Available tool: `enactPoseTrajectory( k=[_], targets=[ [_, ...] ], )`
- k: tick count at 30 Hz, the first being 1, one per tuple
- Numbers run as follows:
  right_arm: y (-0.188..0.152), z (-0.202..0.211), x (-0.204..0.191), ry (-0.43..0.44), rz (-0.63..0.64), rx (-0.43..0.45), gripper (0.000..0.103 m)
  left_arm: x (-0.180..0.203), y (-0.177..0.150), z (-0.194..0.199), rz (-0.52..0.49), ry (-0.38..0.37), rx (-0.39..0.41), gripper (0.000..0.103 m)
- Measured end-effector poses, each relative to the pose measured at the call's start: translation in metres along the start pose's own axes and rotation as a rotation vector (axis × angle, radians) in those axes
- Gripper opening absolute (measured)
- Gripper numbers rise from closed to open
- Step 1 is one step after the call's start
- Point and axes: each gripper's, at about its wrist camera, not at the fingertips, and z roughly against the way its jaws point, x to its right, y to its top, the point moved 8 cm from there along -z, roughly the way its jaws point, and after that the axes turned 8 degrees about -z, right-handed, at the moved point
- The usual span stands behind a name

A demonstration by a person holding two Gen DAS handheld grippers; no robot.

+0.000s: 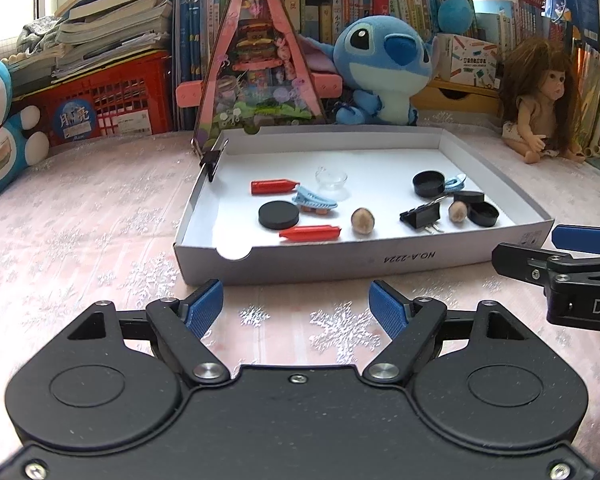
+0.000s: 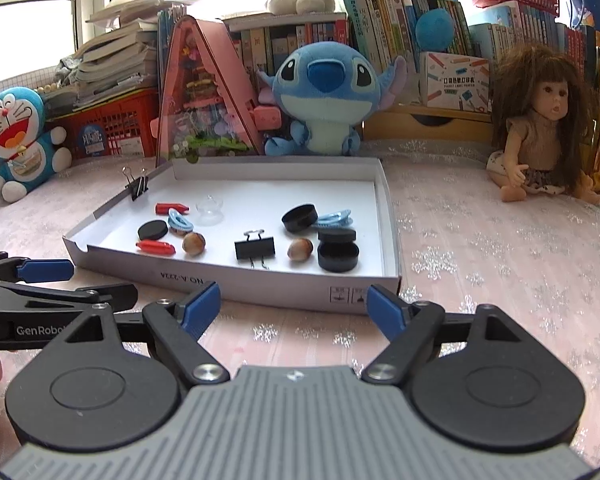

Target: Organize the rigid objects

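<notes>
A shallow white box (image 1: 340, 258) lies on the pink cloth and holds small items. Among them are two red sticks (image 1: 274, 186), a black disc (image 1: 279, 215), a blue clip (image 1: 314, 201), a clear cup (image 1: 331, 179), two nuts (image 1: 363, 220), a black binder clip (image 1: 420, 214) and black round caps (image 1: 429, 184). My left gripper (image 1: 296, 300) is open and empty just short of the box's near wall. My right gripper (image 2: 294, 300) is open too, before the same wall (image 2: 260, 284), with the binder clip (image 2: 255, 248) and a lidded black pot (image 2: 338, 256) ahead of it.
Another binder clip (image 1: 212, 162) is clamped on the box's left rim. Behind the box stand a pink triangular toy case (image 1: 256, 72), a blue plush (image 1: 384, 68), a doll (image 1: 544, 104), a red crate (image 1: 112, 104) and book shelves. Bare cloth lies to the right (image 2: 500, 260).
</notes>
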Motion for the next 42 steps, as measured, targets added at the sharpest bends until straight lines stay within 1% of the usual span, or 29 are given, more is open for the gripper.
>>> enactPoseTrajectory(
  k=[8, 14, 23, 26, 29, 31, 35, 40, 42],
  targets=[
    [-0.009, -0.005, 0.001, -0.023, 0.001, -0.028, 0.088, -0.005, -0.009, -0.006, 0.016, 0.016, -0.024, 0.079],
    [-0.015, -0.01, 0.003, -0.032, -0.003, -0.051, 0.089, -0.006, -0.01, -0.007, 0.02, 0.02, -0.026, 0.079],
    [-0.02, -0.018, 0.006, -0.07, -0.011, -0.083, 0.09, -0.009, -0.011, -0.009, 0.03, 0.026, -0.031, 0.083],
    [-0.021, -0.019, 0.006, -0.062, -0.006, -0.092, 0.093, -0.01, -0.012, -0.01, 0.033, 0.031, -0.035, 0.086],
    [-0.022, -0.02, 0.004, -0.065, 0.002, -0.098, 0.095, -0.01, -0.012, -0.011, 0.034, 0.032, -0.037, 0.088],
    [-0.023, -0.021, 0.004, -0.067, 0.003, -0.104, 0.096, -0.01, -0.012, -0.012, 0.035, 0.034, -0.041, 0.092],
    [-0.023, -0.024, 0.005, -0.067, -0.001, -0.118, 0.102, -0.011, -0.013, -0.014, 0.041, 0.039, -0.051, 0.098],
    [-0.024, -0.025, 0.004, -0.068, 0.004, -0.123, 0.103, -0.012, -0.014, -0.015, 0.044, 0.039, -0.059, 0.102],
    [-0.024, -0.025, 0.004, -0.07, 0.008, -0.124, 0.103, -0.012, -0.014, -0.015, 0.043, 0.04, -0.059, 0.102]
  ],
)
